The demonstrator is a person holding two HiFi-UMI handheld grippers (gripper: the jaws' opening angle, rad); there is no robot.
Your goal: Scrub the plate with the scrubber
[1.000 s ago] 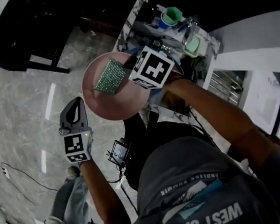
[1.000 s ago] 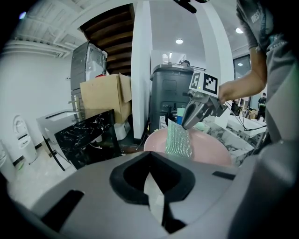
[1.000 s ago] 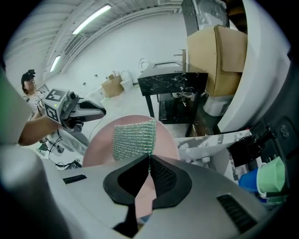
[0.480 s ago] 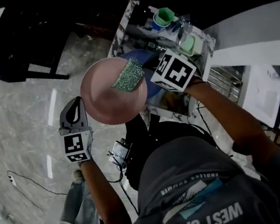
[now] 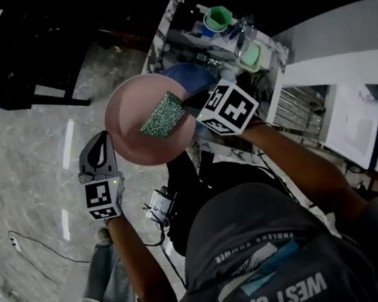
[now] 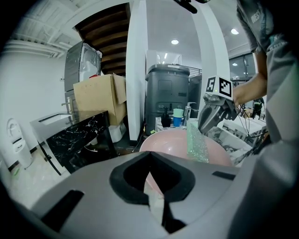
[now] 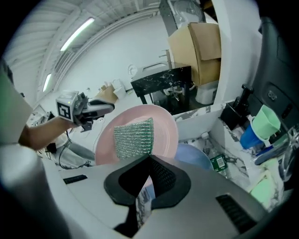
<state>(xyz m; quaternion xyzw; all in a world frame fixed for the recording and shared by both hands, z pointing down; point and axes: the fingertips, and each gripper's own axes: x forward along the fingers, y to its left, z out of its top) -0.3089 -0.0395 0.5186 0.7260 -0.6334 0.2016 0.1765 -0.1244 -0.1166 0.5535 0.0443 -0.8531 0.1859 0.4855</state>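
A round pink plate (image 5: 132,137) is held up in the air, with my left gripper (image 5: 106,147) shut on its lower left rim. A green mesh scrubber (image 5: 162,116) lies flat against the plate's face, right of its middle. My right gripper (image 5: 186,106) reaches in from the right and is shut on the scrubber's edge. In the right gripper view the scrubber (image 7: 134,137) covers the middle of the plate (image 7: 163,123). In the left gripper view the plate (image 6: 170,144) fills the space past the jaws, and the scrubber (image 6: 196,142) stands edge-on.
A blue plate (image 5: 193,77) lies just behind the pink one on a cluttered marble counter (image 5: 161,43). A green cup (image 5: 218,18) and a pale green container (image 5: 251,56) stand further back. A marble floor (image 5: 24,155) lies below.
The scrubber in my right gripper slid across the plate toward its upper right rim, then came back down toward the middle. The left gripper and plate barely moved.
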